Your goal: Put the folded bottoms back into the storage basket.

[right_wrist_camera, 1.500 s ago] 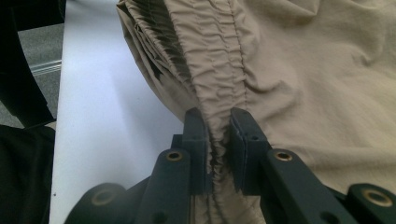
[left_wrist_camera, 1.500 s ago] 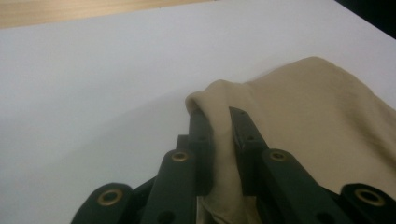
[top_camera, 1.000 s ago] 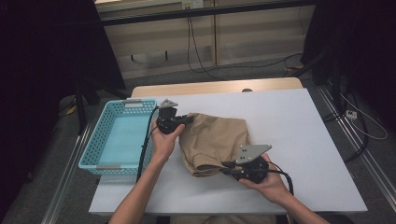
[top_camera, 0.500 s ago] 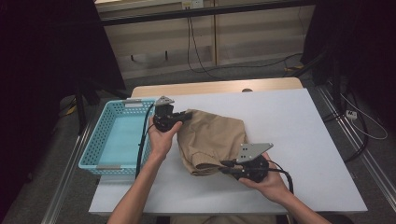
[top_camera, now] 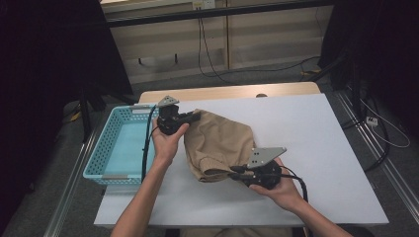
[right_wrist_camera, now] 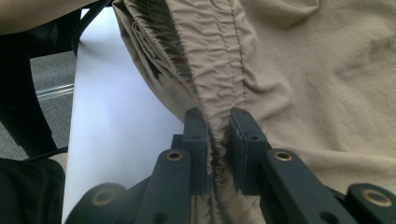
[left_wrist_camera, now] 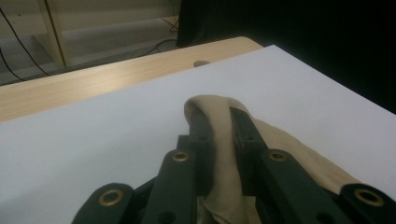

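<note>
Fabric of the tan garment (top_camera: pixel 217 145) is pinched in both the left gripper (top_camera: pixel 193 117) and the right gripper (top_camera: pixel 236 171), jaws closed on its edges. Bare white tabletop (top_camera: pixel 316 138) spreads beyond the left jaws; a blue basket (top_camera: pixel 106 153) sits behind them.

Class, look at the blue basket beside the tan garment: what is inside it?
The blue basket appears empty: its pale floor shows, with nothing lying on it. The left tongs and hand cover part of its right rim.

White-topped table (top_camera: pixel 316 148) with a wooden strip along its far edge, tan cloth garment (top_camera: pixel 217 143) bunched near the middle, light blue plastic basket (top_camera: pixel 106 148) beside it — at the table's left edge
</note>
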The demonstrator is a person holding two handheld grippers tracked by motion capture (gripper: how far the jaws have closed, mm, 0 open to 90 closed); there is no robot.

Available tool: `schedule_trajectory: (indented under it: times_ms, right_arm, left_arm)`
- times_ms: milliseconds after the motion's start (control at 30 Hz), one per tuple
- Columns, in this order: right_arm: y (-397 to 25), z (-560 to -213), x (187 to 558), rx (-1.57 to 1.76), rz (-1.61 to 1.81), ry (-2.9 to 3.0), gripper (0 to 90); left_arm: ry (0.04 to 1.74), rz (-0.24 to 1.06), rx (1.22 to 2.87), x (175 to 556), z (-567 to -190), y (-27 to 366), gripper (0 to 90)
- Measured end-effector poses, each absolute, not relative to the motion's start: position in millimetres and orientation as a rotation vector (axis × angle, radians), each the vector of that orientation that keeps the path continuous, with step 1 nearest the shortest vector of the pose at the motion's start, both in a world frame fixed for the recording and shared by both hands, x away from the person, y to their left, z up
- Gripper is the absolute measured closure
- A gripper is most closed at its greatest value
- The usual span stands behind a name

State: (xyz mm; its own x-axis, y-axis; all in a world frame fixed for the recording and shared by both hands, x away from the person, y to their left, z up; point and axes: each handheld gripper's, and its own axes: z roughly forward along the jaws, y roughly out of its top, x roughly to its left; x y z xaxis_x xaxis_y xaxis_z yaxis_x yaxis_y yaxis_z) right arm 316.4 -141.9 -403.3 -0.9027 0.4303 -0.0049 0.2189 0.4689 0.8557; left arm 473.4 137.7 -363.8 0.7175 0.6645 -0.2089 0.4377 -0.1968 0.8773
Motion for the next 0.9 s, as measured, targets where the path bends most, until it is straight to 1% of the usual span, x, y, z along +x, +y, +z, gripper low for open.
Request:
schedule_trajectory:
  times_ms: [600, 900]
  right_arm:
    - [-125, -389, 323, 0.508, 1.429, 2.479, 78.4]
    - [-116, -388, 327, 0.494, 1.46, 2.474, 78.4]
  left_arm:
    - [0.841, 0.295, 1.798, 474, -343, 155, 81.6]
    - [0.837, 0.316, 1.794, 474, -333, 163, 81.6]
